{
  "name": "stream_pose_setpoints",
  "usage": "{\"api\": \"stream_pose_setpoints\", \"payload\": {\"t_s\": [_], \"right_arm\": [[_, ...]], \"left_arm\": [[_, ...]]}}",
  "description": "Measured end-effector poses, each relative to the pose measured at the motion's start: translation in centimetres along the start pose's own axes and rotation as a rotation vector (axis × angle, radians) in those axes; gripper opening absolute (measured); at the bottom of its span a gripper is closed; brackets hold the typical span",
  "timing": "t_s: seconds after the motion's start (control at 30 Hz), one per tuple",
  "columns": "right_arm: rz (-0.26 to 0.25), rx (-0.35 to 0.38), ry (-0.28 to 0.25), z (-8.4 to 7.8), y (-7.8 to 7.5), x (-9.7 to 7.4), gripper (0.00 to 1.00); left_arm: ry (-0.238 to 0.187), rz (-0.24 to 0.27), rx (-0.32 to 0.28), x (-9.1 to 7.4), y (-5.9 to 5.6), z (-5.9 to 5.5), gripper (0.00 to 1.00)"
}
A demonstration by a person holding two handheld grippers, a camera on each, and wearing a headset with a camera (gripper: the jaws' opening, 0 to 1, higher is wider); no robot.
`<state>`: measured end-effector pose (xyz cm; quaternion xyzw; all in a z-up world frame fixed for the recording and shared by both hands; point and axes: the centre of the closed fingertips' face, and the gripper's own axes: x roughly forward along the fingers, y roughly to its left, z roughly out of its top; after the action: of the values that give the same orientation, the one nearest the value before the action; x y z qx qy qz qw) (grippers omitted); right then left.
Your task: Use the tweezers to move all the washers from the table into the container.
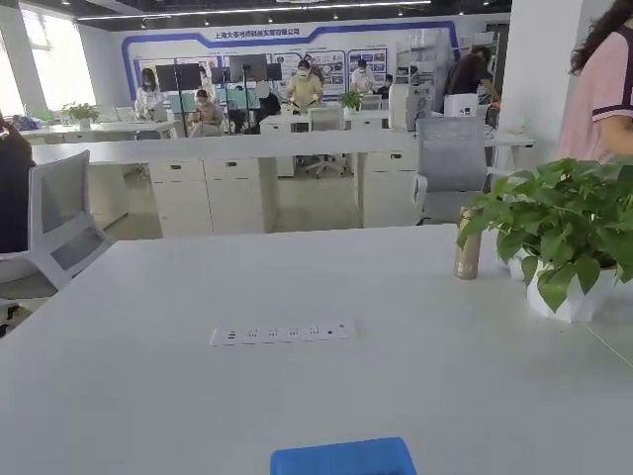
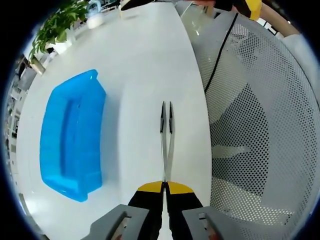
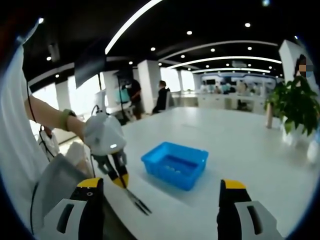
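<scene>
L tool [image 2: 164,189] clamps tweezers [image 2: 165,172] (blue bin [image 2: 70,135] nearby).

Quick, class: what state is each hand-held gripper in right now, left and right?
Left hand-held gripper: closed on the tweezers.
Right hand-held gripper: open, holding nothing.

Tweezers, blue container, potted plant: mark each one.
tweezers [image 2: 164,172], left gripper view, shaft near the held end.
blue container [image 2: 99,135], left gripper view, side wall.
potted plant [image 1: 564,223], head view, leaves.
</scene>
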<state>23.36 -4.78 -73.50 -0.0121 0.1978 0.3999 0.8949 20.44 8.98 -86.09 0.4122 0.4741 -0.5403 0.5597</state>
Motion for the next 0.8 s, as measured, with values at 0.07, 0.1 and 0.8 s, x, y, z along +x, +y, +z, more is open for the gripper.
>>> {"api": "stream_pose_setpoints", "payload": {"t_s": [0.07, 0.1, 0.8], "right_arm": [[0.001, -0.002, 0.002, 0.0, 0.0, 0.0, 0.94], [0.0, -0.003, 0.003, 0.0, 0.0, 0.0, 0.95], [-0.017, -0.022, 0.042, -1.1, -0.2, 0.0, 0.96]], "left_arm": [[0.008, 0.003, 0.0, 0.0, 0.1, -0.2, 0.0], [0.009, 0.001, -0.001, 0.0, 0.1, -0.2, 0.0], [-0.011, 0.034, -0.079, -0.7, -0.1, -2.9, 0.16]]}}
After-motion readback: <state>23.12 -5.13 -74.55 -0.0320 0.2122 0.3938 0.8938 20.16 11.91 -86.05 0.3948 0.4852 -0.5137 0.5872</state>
